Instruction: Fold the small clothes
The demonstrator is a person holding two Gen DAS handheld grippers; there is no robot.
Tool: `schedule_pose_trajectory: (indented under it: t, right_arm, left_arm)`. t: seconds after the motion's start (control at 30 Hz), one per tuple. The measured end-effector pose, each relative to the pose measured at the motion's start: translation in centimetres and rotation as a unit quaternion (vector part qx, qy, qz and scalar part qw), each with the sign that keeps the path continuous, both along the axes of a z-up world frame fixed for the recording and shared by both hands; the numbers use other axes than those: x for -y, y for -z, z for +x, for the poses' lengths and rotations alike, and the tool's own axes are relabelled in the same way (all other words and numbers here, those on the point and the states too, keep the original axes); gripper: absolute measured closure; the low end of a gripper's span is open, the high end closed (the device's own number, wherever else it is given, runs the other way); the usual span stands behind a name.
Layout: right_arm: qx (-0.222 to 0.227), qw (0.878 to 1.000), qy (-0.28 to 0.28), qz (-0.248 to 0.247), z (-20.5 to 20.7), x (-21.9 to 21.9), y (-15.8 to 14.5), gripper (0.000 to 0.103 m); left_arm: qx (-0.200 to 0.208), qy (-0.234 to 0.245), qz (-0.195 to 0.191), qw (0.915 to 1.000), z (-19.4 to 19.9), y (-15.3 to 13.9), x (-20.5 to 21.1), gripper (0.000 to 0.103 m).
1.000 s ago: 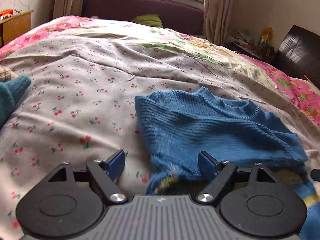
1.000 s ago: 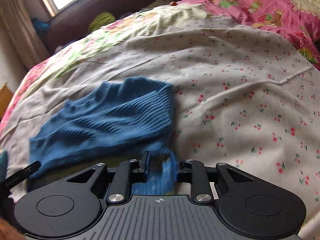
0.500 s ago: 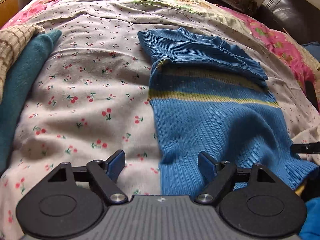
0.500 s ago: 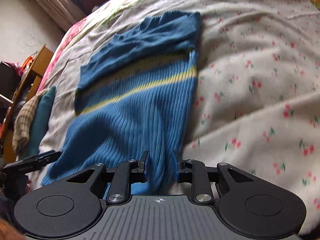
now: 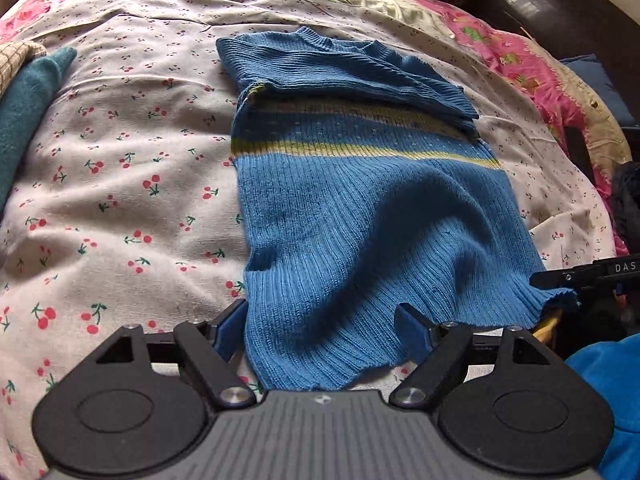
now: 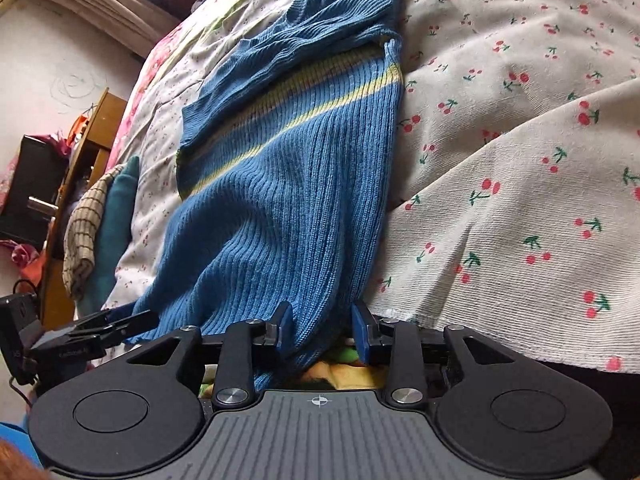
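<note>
The left gripper stands wide apart over the blue sweater, its hem hidden below. At three o'clock, the right gripper has just been opening; the hem corner lies between, contact unclear.

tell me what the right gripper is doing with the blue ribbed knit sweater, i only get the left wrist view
Observer: The right gripper has the blue ribbed knit sweater's hem corner between its jaws, which have just been opening; the pads look unclamped.
Operator: anything under that corner
Observer: A colourful printed cloth shows below the hem, under the cherry-print sheet's edge.
Operator: what's beyond the teal garment
Observer: A wooden cabinet stands beside the bed.
</note>
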State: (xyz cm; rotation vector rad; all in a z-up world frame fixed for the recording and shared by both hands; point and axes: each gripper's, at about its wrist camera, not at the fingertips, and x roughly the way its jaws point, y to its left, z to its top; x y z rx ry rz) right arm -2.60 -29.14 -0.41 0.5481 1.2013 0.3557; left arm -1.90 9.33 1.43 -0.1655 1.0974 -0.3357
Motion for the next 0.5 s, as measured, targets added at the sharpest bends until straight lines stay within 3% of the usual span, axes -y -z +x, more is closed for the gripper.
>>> schedule_pose_trajectory:
  t: [0.13,0.33,0.5]
  right_arm:
    - [0.018,1.000,0.000,0.015,-0.5,0.0,-0.7,0.071]
    - [0.066,0.996,-0.046,-0.047,-1.7,-1.0,-3.2,0.070]
    - [0.028,0.998,-0.042,-0.025,-1.9,-0.5,-2.2,0.063]
  left_arm:
    - [-0.002,-0.023,-0.011,0.9997,-0.1,-0.1,-0.9,0.031]
    - [-0.004,-0.021,0.001,0.9998,0.0,0.2,-0.3,0.031]
    - [-0.013,-0.012,0.001,0.9998,0.2,0.3,-0.2,0.026]
